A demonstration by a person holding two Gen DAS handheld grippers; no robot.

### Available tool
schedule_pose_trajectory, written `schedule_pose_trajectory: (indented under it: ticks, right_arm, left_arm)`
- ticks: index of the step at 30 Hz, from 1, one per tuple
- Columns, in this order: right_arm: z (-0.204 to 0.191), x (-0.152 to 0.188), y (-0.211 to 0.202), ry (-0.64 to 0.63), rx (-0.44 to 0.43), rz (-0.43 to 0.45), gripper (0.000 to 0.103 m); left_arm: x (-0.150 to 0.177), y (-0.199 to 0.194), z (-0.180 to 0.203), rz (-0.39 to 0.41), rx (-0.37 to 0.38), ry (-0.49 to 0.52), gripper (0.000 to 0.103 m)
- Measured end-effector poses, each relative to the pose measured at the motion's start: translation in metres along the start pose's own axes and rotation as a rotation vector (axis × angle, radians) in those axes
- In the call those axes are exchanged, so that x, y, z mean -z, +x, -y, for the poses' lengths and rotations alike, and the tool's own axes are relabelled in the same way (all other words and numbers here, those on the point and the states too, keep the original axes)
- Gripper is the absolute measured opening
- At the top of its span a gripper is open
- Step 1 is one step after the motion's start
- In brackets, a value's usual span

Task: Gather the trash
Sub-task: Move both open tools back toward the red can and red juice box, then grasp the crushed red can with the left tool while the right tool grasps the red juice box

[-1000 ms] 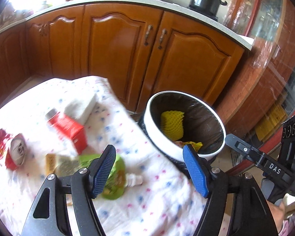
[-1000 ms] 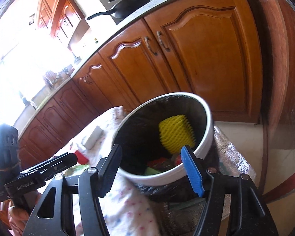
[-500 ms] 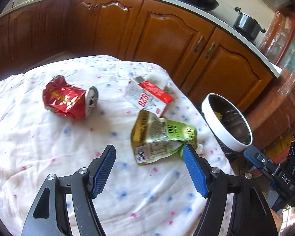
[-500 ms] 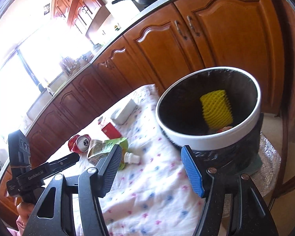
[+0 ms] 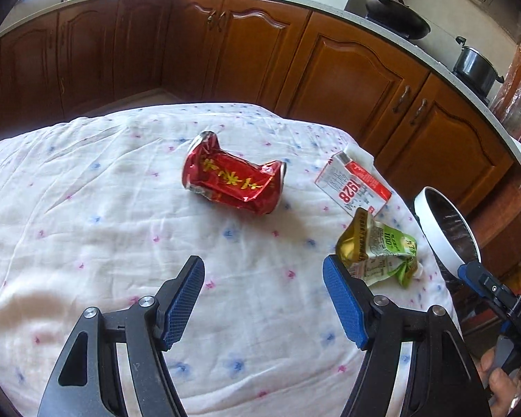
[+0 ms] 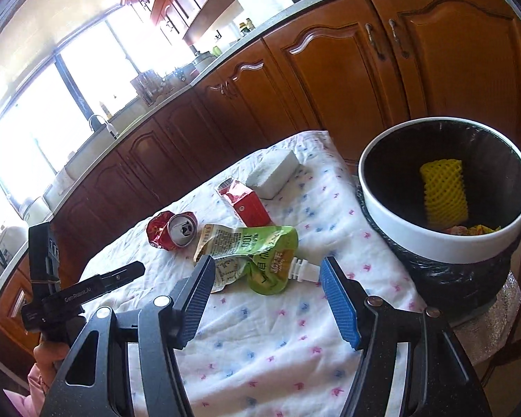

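Left tool [image 5: 263, 274] agape above tablecloth [image 5: 87, 208]

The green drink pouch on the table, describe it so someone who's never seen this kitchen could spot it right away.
Find the white flower-print tablecloth beside the white-rimmed trash bin. Near the bin edge lie a crushed red can, a red and white carton and the green drink pouch. The pouch is the only flat, crumpled green and gold one, with a white spout.

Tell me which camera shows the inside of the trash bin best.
The right wrist view: the trash bin faces it with its mouth open, showing the yellow foam net and scraps inside. The left wrist view catches only the bin's rim edge-on at the frame's right, contents unseen.
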State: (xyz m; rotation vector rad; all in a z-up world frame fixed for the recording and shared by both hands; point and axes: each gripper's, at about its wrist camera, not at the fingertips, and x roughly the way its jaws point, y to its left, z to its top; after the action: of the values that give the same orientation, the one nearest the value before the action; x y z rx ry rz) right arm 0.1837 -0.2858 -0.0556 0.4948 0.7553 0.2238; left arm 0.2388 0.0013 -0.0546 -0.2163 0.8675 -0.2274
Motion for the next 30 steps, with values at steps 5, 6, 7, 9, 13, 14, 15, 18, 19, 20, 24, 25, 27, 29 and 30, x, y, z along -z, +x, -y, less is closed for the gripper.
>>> schedule_pose_trajectory:
  ticks: [5, 6, 7, 9, 13, 14, 15, 18, 19, 20, 24, 25, 27, 29, 30]
  right_arm:
    - [-0.016, -0.005, 0.016, -0.046, -0.014, -0.017, 0.065]
    - [-0.020, -0.006, 0.021, -0.056, -0.017, -0.023, 0.065]
    - [-0.023, -0.007, 0.025, -0.064, -0.019, -0.028, 0.065]
    - [-0.028, -0.011, 0.033, -0.082, -0.022, -0.035, 0.065]
    - [-0.036, -0.021, 0.050, -0.116, -0.025, -0.050, 0.065]
    - [-0.037, -0.024, 0.054, -0.124, -0.024, -0.053, 0.065]
    - [-0.037, -0.027, 0.057, -0.131, -0.021, -0.051, 0.065]
    - [-0.038, -0.038, 0.068, -0.150, -0.008, -0.048, 0.065]
    - [-0.039, -0.042, 0.071, -0.154, -0.005, -0.048, 0.065]
    - [-0.039, -0.045, 0.075, -0.158, -0.005, -0.049, 0.065]
    - [-0.042, -0.056, 0.092, -0.185, -0.003, -0.058, 0.064]
    - [-0.043, -0.057, 0.097, -0.196, 0.000, -0.065, 0.063]
    - [-0.047, -0.059, 0.107, -0.216, 0.007, -0.080, 0.063]
    - [-0.049, -0.059, 0.118, -0.241, 0.024, -0.097, 0.063]
    - [-0.049, -0.058, 0.123, -0.250, 0.030, -0.107, 0.062]
  left_arm:
    - [-0.005, -0.001, -0.011, 0.013, -0.020, -0.013, 0.070]
    - [-0.007, -0.001, -0.012, 0.016, -0.025, -0.014, 0.070]
    - [-0.009, 0.000, -0.014, 0.019, -0.028, -0.014, 0.070]
    - [-0.015, 0.004, -0.016, 0.023, -0.040, -0.007, 0.070]
    - [-0.031, 0.011, -0.021, 0.033, -0.077, 0.012, 0.069]
    - [-0.036, 0.013, -0.022, 0.038, -0.092, 0.017, 0.069]
    - [-0.041, 0.017, -0.023, 0.041, -0.100, 0.022, 0.069]
    - [-0.058, 0.027, -0.026, 0.042, -0.110, 0.024, 0.069]
    - [-0.063, 0.031, -0.027, 0.042, -0.115, 0.028, 0.069]
    - [-0.069, 0.036, -0.027, 0.041, -0.125, 0.032, 0.069]
    - [-0.087, 0.058, -0.028, 0.020, -0.129, 0.044, 0.069]
    - [-0.090, 0.064, -0.028, 0.016, -0.127, 0.044, 0.069]
    - [-0.095, 0.075, -0.030, 0.000, -0.131, 0.048, 0.069]
    - [-0.098, 0.086, -0.031, -0.013, -0.129, 0.057, 0.068]
    - [-0.098, 0.088, -0.030, -0.017, -0.132, 0.065, 0.068]
